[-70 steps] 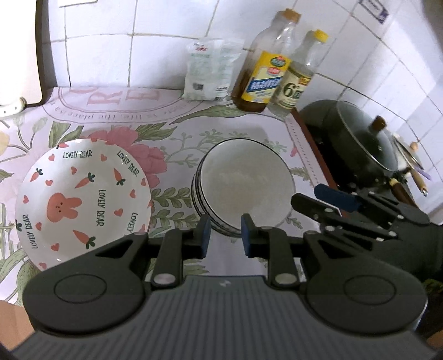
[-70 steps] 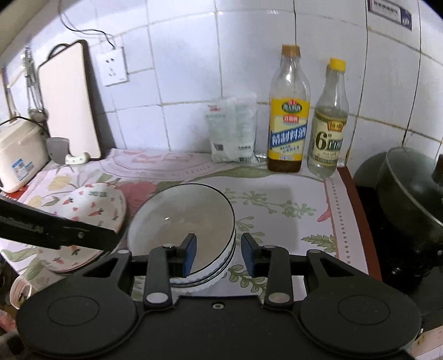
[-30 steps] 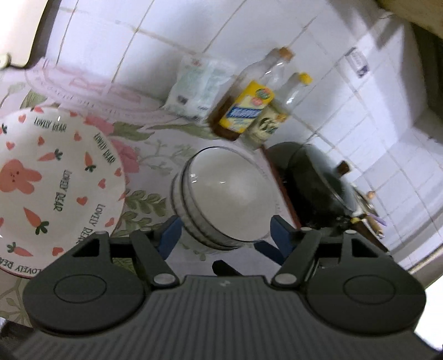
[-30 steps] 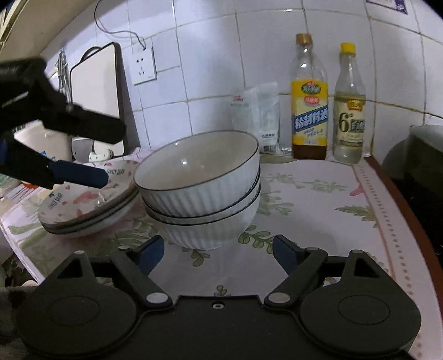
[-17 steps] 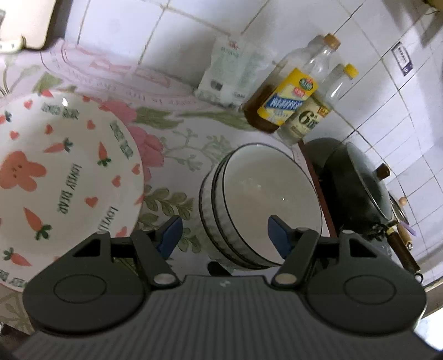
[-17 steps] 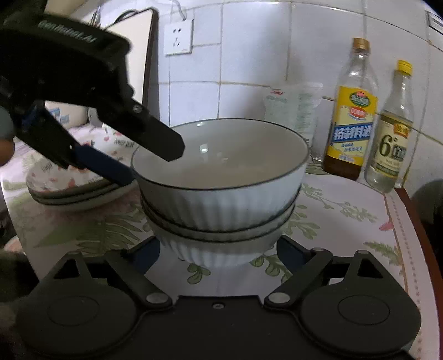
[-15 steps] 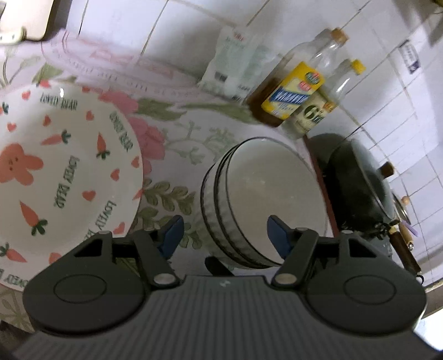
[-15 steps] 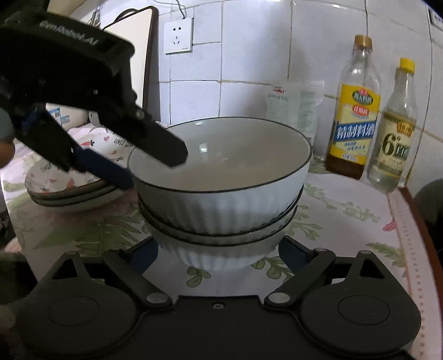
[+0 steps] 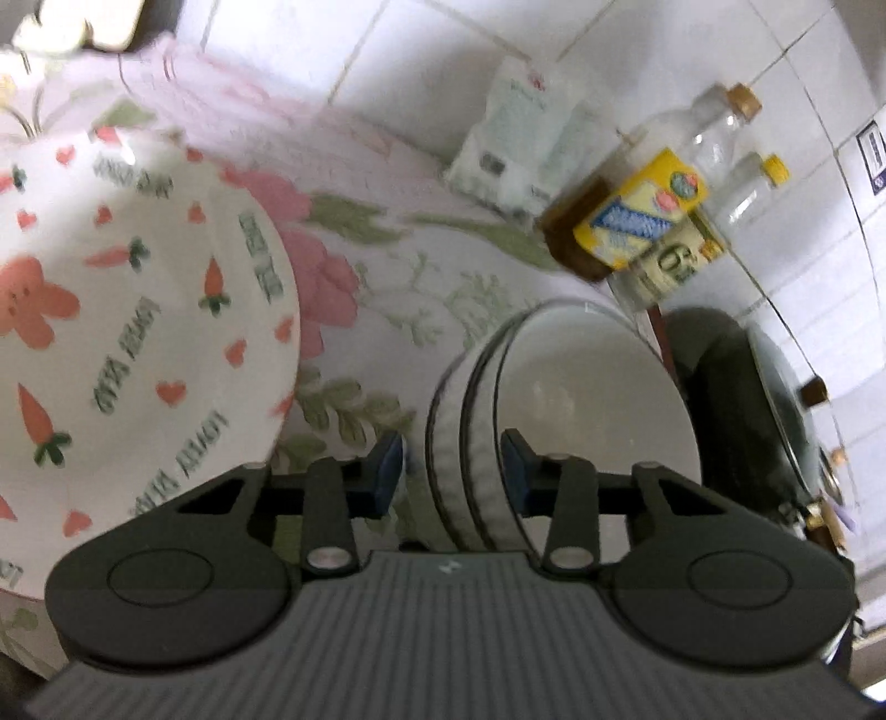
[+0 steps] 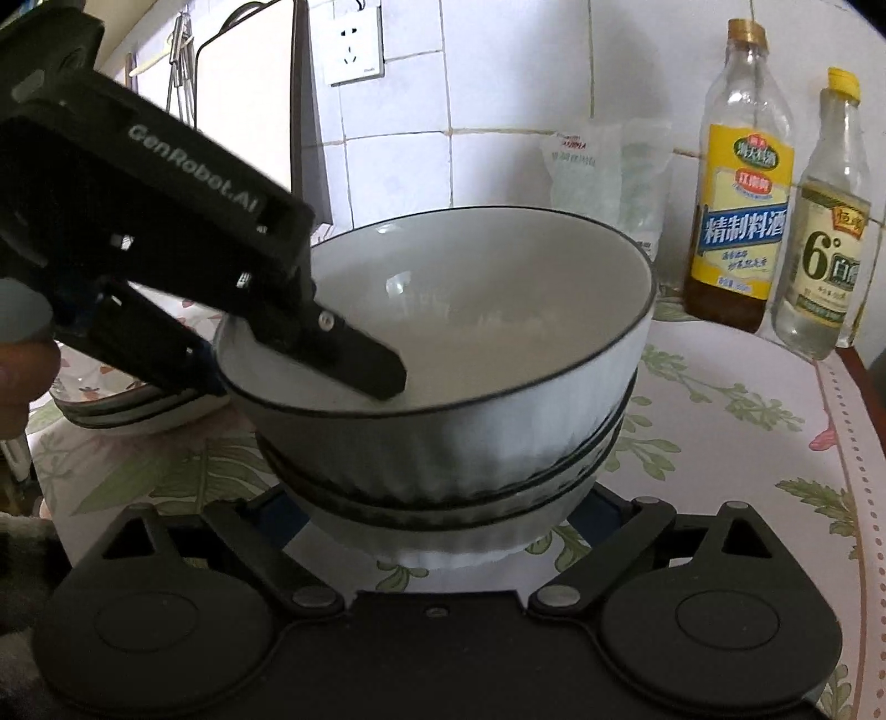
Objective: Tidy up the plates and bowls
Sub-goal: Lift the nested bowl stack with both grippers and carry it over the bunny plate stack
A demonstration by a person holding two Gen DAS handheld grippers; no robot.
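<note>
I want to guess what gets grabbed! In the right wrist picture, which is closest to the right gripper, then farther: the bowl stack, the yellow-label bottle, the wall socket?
1. Stack of white bowls, right in front of the right gripper.
2. Yellow-label bottle, back right, by the wall.
3. Wall socket, up on the tiles, back left.

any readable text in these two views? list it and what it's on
"GenRobot.AI": side of the left tool
"精制料酒": blue band, yellow-label bottle
"6°": label of the clear bottle
Salt-like bag: red print, too small to read
Bunny plate: green rim lettering, too blurred to read
</note>
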